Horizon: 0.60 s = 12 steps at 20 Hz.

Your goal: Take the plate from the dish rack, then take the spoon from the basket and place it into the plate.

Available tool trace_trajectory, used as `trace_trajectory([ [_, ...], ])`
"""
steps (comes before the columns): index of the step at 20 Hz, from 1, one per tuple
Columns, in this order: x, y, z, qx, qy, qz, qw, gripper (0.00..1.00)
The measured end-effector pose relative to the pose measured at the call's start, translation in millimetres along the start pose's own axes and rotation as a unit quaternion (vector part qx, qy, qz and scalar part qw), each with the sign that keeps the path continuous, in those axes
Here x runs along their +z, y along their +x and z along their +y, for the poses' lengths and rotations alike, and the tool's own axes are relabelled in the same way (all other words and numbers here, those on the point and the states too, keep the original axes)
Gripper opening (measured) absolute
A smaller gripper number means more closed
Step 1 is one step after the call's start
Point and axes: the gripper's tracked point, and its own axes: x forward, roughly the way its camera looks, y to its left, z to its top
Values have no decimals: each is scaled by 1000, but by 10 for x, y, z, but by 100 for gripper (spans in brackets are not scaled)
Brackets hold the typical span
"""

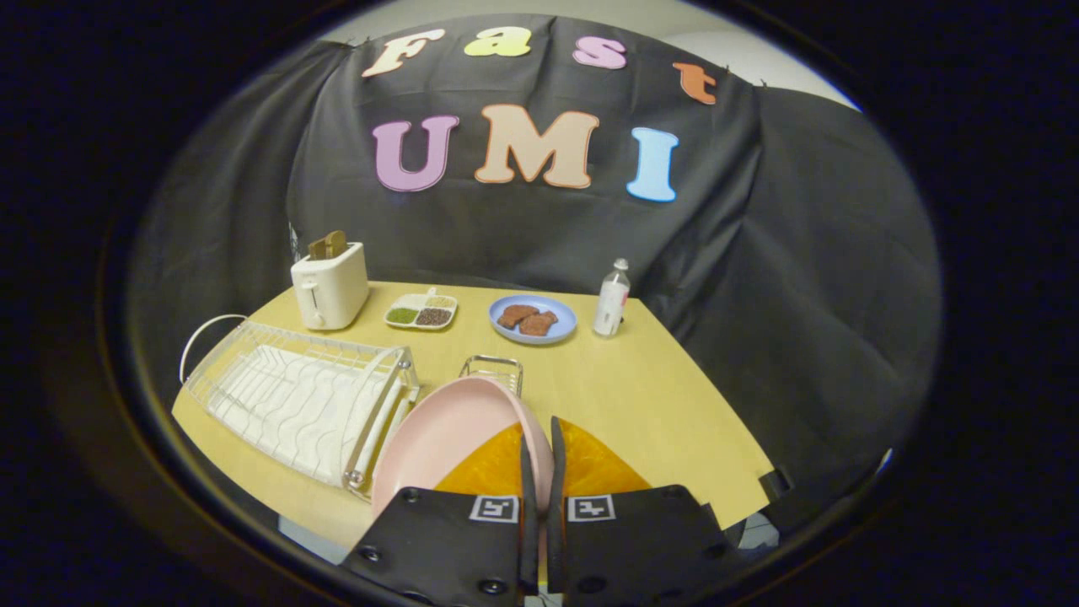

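Note:
My gripper (539, 451) is shut on the rim of a pink plate (442, 434), which it holds tilted above the table, just right of the dish rack. The white wire dish rack (295, 400) lies to the left of the fingers on the wooden table (641, 396). A small wire basket (491, 371) stands just beyond the plate, partly hidden behind its rim. I cannot make out a spoon in the basket.
Farther back stand a white toaster (329, 285) with toast, a divided dish (421, 311) of grains, a blue plate (533, 319) with brown food, and a small bottle (612, 298). The table's right edge runs diagonally toward the fingers.

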Motion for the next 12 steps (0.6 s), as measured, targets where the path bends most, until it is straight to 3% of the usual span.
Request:
trace_trajectory([
  [12, -758, 411, -280, 35, 73, 40, 996, 8],
])
